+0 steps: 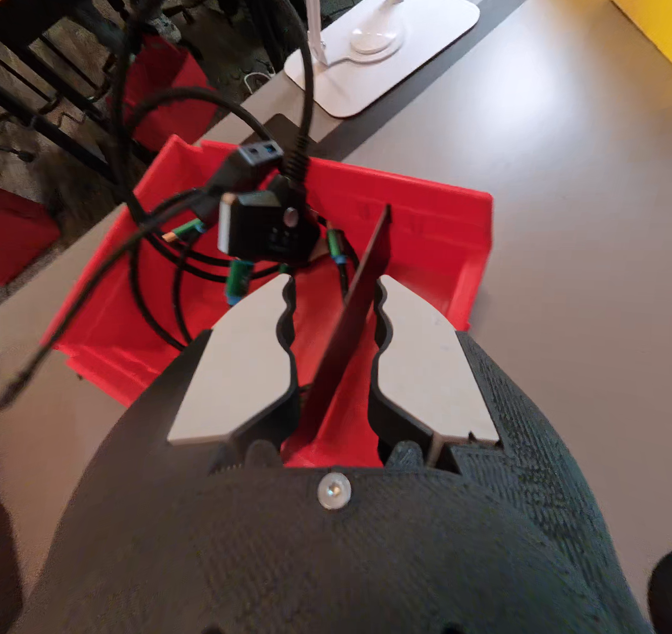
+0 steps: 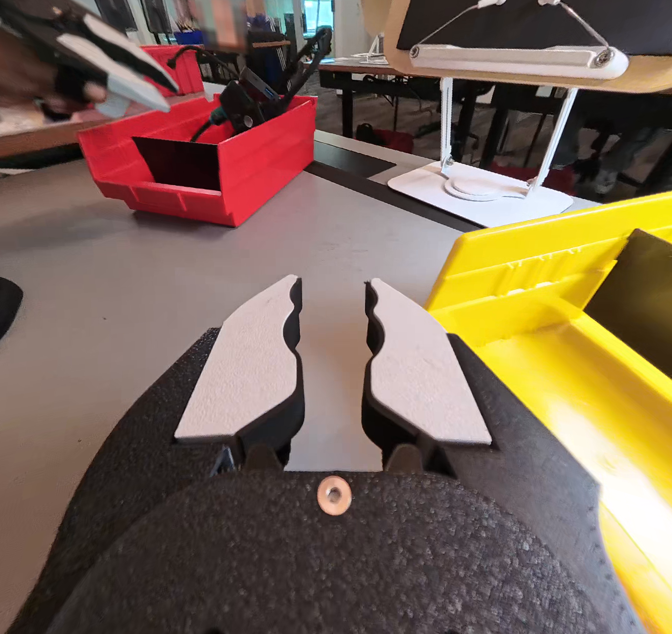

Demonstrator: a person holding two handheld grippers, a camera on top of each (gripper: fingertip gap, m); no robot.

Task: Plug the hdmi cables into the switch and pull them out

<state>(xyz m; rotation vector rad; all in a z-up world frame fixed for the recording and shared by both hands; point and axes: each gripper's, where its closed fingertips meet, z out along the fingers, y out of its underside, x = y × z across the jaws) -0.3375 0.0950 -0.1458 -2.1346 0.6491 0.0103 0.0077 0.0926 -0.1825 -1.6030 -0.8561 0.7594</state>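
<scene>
A black HDMI switch (image 1: 267, 229) sits tilted in the left part of a red bin (image 1: 436, 213), among black cables (image 1: 203, 267) with green-collared plugs (image 1: 238, 276). A thick black cable (image 1: 307, 71) rises from it. My left gripper (image 1: 334, 282) is open and empty, just above the bin's near side, straddling the black divider (image 1: 367, 289). In the right wrist view the switch (image 2: 242, 107) and the red bin (image 2: 262, 158) stand far left, with the left gripper (image 2: 152, 85) above them. My right gripper (image 2: 332, 282) is open and empty over the grey table (image 2: 182, 289).
A yellow bin (image 2: 538, 325) with a black divider lies close to the right of my right gripper. A white stand (image 2: 483, 191) sits at the table's far edge, also in the left wrist view (image 1: 385, 49). Beyond the edge are table legs and red bags. Spacing between my two grippers at the tips: around 35 cm. It is some 7 cm from my left tips to the switch (image 2: 242, 107). It is also in sight in the left wrist view (image 1: 271, 217).
</scene>
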